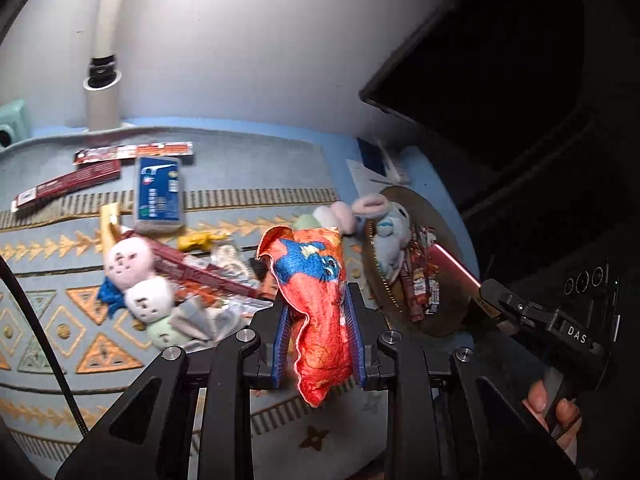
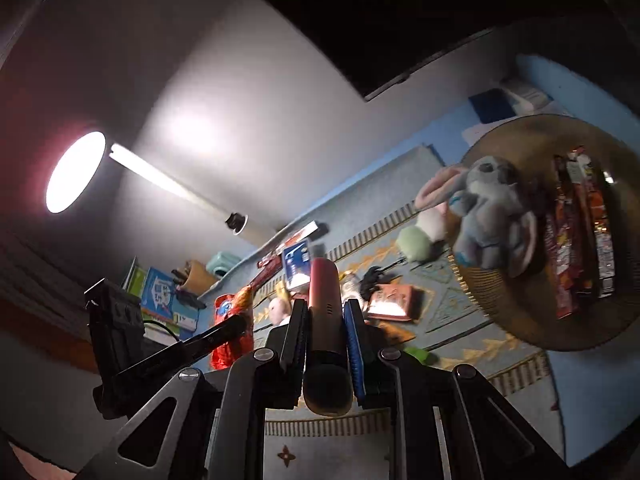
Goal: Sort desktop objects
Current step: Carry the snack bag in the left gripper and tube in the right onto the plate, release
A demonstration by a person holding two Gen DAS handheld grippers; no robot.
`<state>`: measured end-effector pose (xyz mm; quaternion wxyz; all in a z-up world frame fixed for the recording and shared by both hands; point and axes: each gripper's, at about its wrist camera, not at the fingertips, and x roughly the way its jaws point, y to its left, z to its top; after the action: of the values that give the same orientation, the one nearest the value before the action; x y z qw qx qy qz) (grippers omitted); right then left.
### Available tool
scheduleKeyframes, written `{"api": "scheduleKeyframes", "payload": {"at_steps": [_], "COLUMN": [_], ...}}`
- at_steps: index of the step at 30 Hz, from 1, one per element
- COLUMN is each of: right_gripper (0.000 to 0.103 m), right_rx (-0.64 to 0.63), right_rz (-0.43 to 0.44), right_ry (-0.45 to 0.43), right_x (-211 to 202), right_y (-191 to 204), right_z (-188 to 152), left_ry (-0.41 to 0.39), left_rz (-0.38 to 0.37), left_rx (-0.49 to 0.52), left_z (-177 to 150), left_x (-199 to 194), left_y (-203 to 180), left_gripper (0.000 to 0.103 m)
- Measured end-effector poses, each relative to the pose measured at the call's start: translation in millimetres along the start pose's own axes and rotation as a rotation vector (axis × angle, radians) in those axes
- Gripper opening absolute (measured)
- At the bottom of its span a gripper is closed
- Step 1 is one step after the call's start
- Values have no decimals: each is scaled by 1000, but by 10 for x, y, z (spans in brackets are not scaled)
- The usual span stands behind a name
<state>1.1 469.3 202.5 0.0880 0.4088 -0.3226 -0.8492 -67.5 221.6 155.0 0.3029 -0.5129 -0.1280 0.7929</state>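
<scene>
My left gripper [image 1: 318, 304] is shut on a red-orange plush pouch with a blue cartoon figure [image 1: 316, 300], held above the patterned mat [image 1: 60, 320]. It also shows in the right wrist view [image 2: 232, 320]. My right gripper [image 2: 325, 312] is shut on a pink-and-dark cylindrical device [image 2: 326, 320], also seen in the left wrist view [image 1: 452, 260], near a round woven tray [image 2: 520, 320]. The tray [image 1: 440, 320] holds a grey-blue plush bunny [image 2: 488, 208] and several red snack packets [image 2: 576, 232].
On the mat lie pastel plush blobs [image 1: 136, 276], a blue-white box [image 1: 158, 194], long red boxes [image 1: 68, 184], wrappers [image 1: 224, 280] and a yellow item [image 1: 198, 240]. A lamp [image 2: 74, 172], books [image 2: 160, 292] and a dark monitor [image 1: 480, 100] stand behind.
</scene>
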Motion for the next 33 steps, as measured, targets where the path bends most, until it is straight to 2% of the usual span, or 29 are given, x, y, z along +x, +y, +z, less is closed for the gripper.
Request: {"api": "scheduleKeyframes", "payload": {"at_steps": [5, 9, 13, 17, 20, 21, 23, 26, 33], "right_gripper": [18, 18, 18, 18, 18, 20, 31, 33, 33], "right_rx": [95, 122, 118, 101, 97, 107, 146, 191, 214], "right_rz": [-97, -156, -191, -197, -183, -168, -128, -92, -77], "right_ry": [-74, -117, -111, -78, -55, -35, -5, -31, -35], "right_x": [-386, -549, -510, -385, -271, -245, -248, -383, -520], "right_y": [-683, -1055, -1296, -1441, -1512, -1539, -1600, -1654, -1522], "right_z": [282, 520, 732, 849, 882, 887, 880, 848, 706], "left_ry": [66, 117, 153, 156, 203, 216, 210, 186, 130], "left_rz": [-67, -84, -77, -67, -70, -86, -120, -144, -74], "left_rx": [113, 165, 177, 179, 116, 82, 25, -30, -152], "left_z": [93, 120, 115, 103, 108, 109, 102, 55, -261], "left_x": [688, 1244, 1654, 1855, 1964, 1967, 1876, 1600, 845], "left_y": [-768, -1169, -1400, -1535, -1494, -1450, -1354, -1164, -528], "left_gripper": [22, 22, 22, 22, 28, 28, 28, 33, 33]}}
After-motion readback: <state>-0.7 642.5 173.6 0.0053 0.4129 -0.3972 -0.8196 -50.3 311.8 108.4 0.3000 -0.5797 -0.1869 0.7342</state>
